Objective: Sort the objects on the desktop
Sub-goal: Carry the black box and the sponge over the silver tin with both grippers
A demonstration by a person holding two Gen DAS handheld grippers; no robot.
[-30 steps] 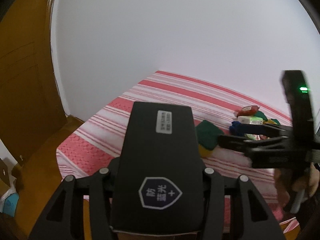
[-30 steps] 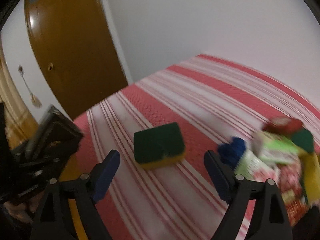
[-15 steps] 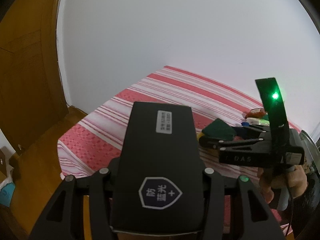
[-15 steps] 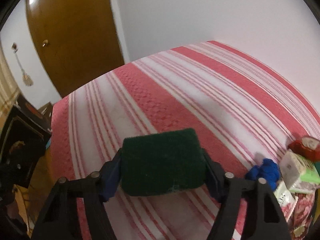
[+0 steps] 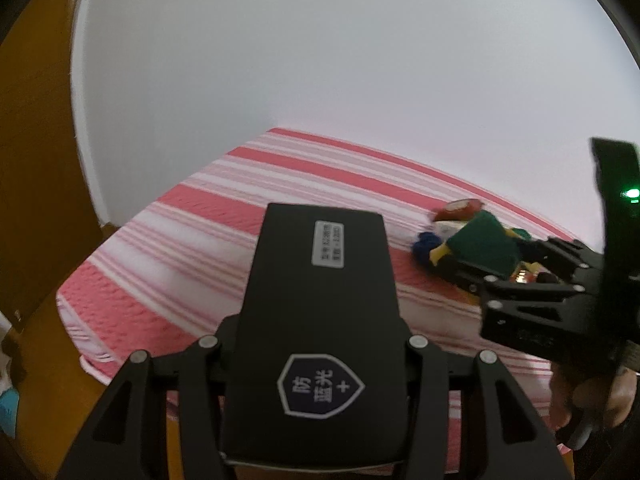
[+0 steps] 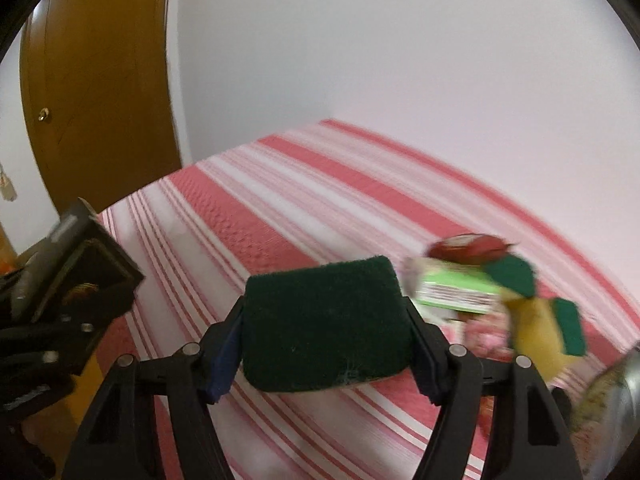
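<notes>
Both grippers grip things above the striped cloth (image 6: 280, 208).
The right gripper (image 6: 324, 344) pinches a green sponge (image 6: 324, 324); the left gripper (image 5: 312, 344) clamps a black case (image 5: 316, 320).

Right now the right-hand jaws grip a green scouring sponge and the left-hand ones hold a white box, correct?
Not quite. The box in the left gripper is black, not white, as the left wrist view shows. The right gripper does grip the green scouring sponge.
</notes>
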